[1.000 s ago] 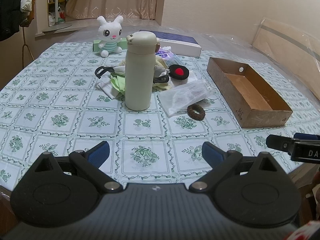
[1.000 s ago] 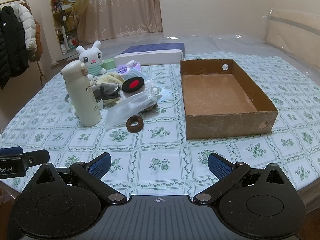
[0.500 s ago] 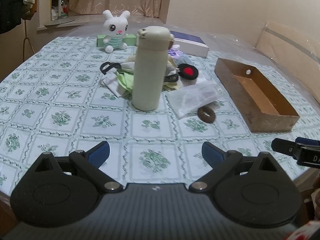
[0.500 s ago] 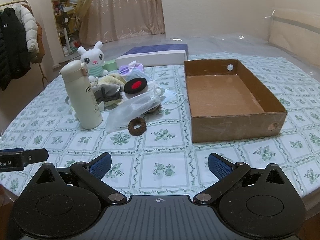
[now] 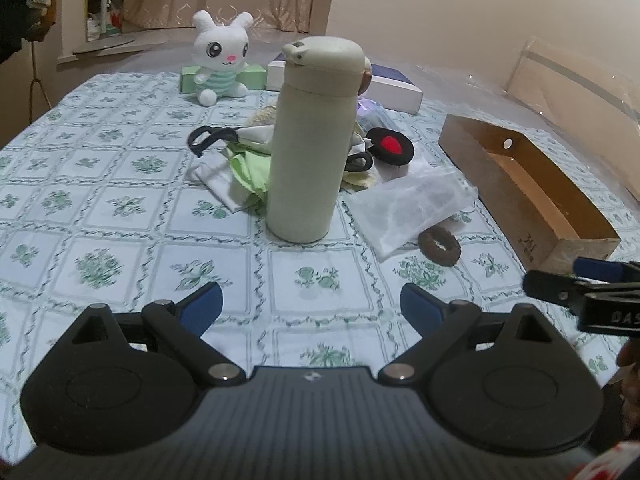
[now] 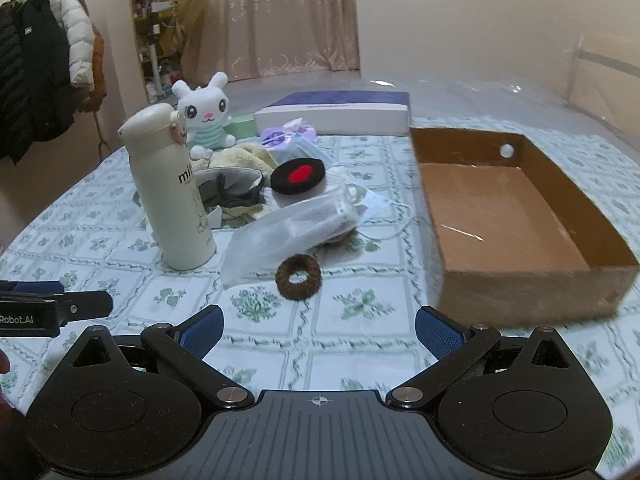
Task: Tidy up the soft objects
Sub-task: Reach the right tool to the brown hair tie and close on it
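Note:
A pile of soft things lies mid-table: a brown scrunchie (image 6: 298,277) (image 5: 439,246), a clear bag (image 6: 294,230) (image 5: 412,206), a black pad with a red spot (image 6: 298,176) (image 5: 390,146), cloths and an eye mask (image 6: 230,190). A white plush rabbit (image 6: 204,118) (image 5: 220,58) sits at the back. An open cardboard box (image 6: 520,216) (image 5: 528,184) stands at the right. My left gripper (image 5: 310,306) is open and empty before the bottle. My right gripper (image 6: 318,326) is open and empty just short of the scrunchie.
A tall cream bottle (image 5: 310,140) (image 6: 170,192) stands upright beside the pile. A flat white and blue box (image 6: 336,114) and a small green box (image 5: 188,80) lie at the back. The table carries a floral cloth (image 5: 100,208). Coats hang at far left (image 6: 36,76).
Both grippers have moved forward toward the pile; the bottle and scrunchie appear larger and closer. Both stay open. Nothing on the table has moved.

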